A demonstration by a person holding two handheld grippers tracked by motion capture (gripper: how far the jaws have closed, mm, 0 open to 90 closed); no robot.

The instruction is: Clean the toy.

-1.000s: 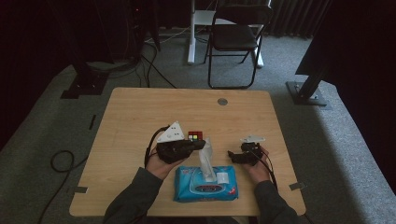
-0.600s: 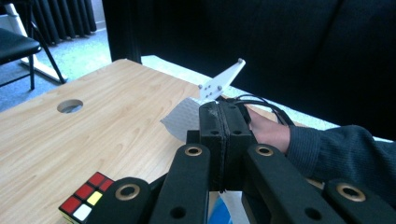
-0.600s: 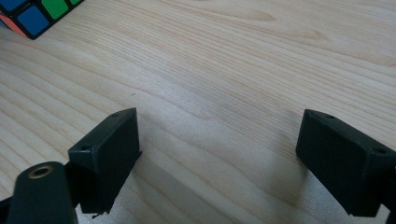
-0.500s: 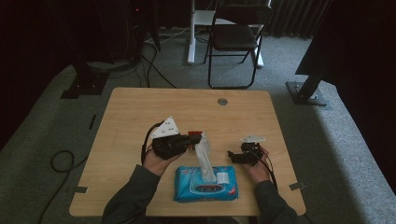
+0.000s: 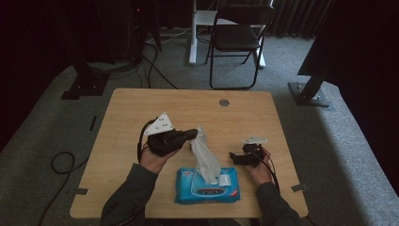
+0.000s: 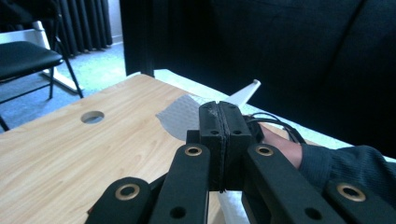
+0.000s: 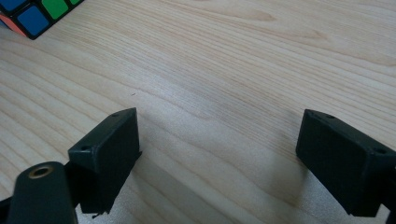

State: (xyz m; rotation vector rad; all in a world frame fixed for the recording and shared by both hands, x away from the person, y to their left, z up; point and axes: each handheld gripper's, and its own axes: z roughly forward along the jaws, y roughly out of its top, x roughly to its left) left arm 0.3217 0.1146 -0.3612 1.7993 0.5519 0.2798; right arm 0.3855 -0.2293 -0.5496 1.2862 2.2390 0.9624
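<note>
On the counter's near edge lies the blue wipes pack, one wipe rising from it to the left gripper, whose jaws pinch its top. Best pull straight up and slowly; the right gripper, jaws spread, could pin the pack. The cube is cut off in the right gripper view.

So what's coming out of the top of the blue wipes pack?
A white wipe rises from the opening on top of the blue wipes pack, its upper end pinched in the left gripper. The rest of the wipes inside are covered by the wrapper.
</note>
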